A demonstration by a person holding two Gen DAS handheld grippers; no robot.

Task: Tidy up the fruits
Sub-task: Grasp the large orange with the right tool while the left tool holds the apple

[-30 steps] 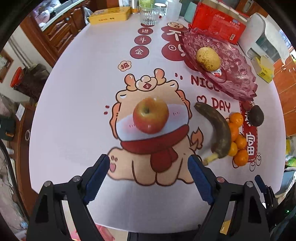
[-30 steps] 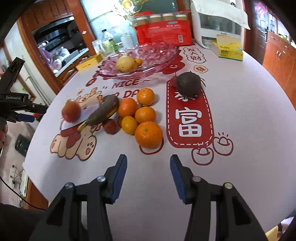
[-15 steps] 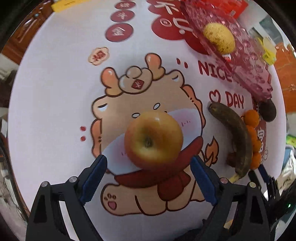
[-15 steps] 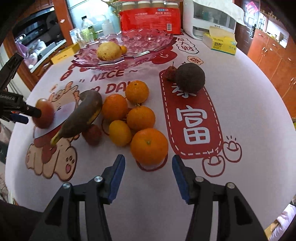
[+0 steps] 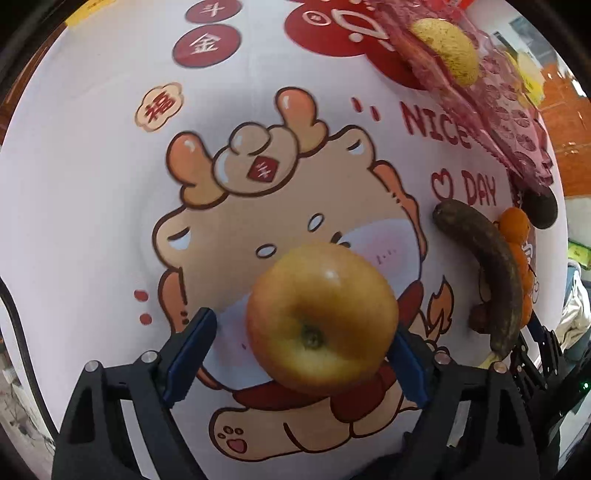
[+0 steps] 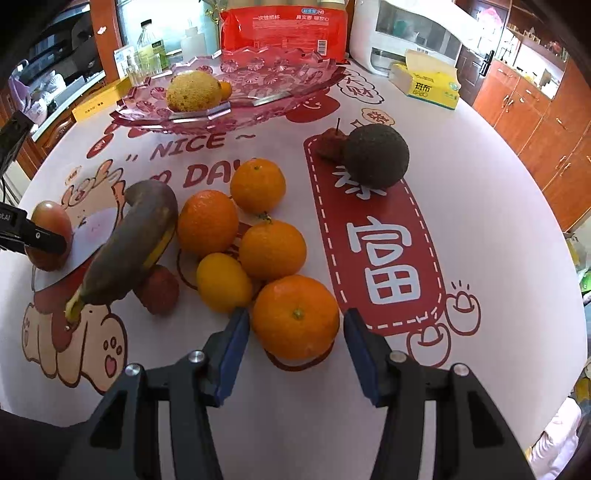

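A red-yellow apple (image 5: 321, 314) stands on the dragon print of the tablecloth. My left gripper (image 5: 303, 325) points down over it, its jaws closing with the apple between them. A gap still shows at the left pad (image 5: 192, 350). In the right wrist view that apple (image 6: 50, 221) is at the far left. My right gripper (image 6: 295, 320) is open around the nearest orange (image 6: 295, 310), with a narrow gap on each side. Several more oranges (image 6: 271, 247) and a blackened banana (image 6: 133, 240) lie just beyond. A pink glass fruit plate (image 6: 288, 66) at the back holds a rough yellow fruit (image 6: 194, 90).
A dark avocado (image 6: 376, 155) and a small brown fruit (image 6: 332, 142) sit on the red banner print. A small red fruit (image 6: 160, 290) lies under the banana. A red package (image 6: 284, 29), bottles (image 6: 149, 48) and a tissue box (image 6: 424, 85) line the far edge.
My left gripper has come down over the apple, which now sits between its fingers. My right gripper has moved forward and down until the nearest orange lies between its fingers.
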